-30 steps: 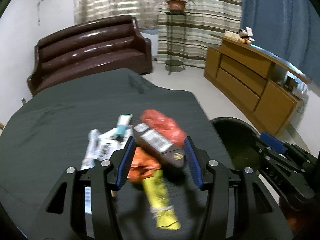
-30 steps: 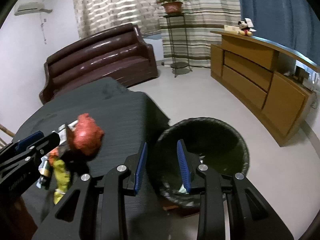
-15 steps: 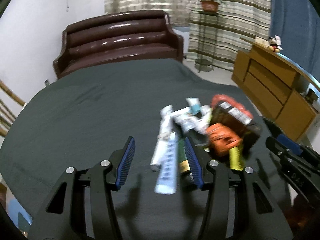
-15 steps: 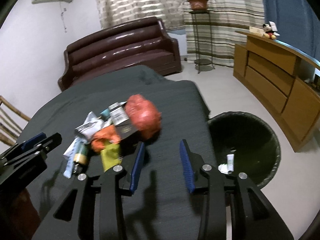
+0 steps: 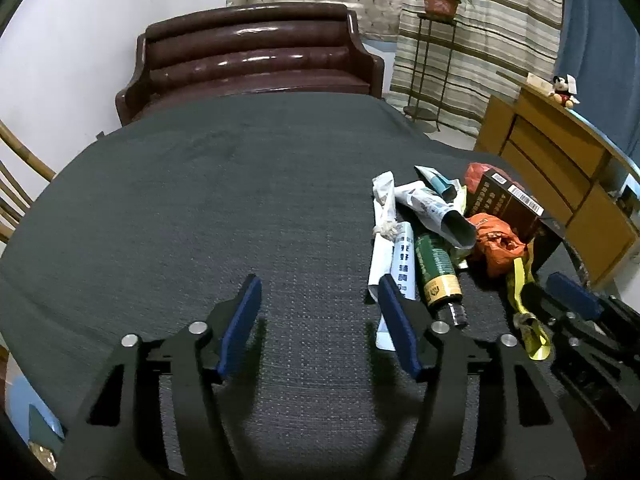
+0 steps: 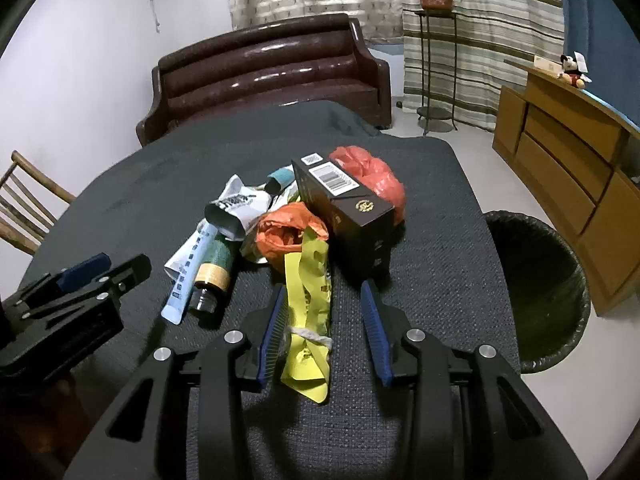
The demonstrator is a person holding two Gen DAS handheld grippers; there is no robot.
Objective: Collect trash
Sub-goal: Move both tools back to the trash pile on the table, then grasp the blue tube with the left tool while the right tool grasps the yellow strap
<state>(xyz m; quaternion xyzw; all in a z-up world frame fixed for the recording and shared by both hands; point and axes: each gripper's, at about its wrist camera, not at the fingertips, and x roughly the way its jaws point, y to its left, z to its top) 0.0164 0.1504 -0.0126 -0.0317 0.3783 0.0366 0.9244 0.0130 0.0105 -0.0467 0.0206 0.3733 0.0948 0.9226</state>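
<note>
Yellow wrapper (image 6: 306, 312) lengthwise between right gripper (image 6: 325, 322) pads, untouched

Not much can be read here. The dark box (image 6: 344, 208) in the middle of the right wrist view has a white barcode label (image 6: 334, 178) and a small square code on top, plus a round gold mark. The blue-and-white wrapper (image 5: 402, 258) carries blue writing, too small to read.

brown sofa (image 5: 256, 60) | striped curtains (image 5: 480, 8) | wood sideboard (image 6: 572, 152) | white wall (image 5: 80, 40)
</note>
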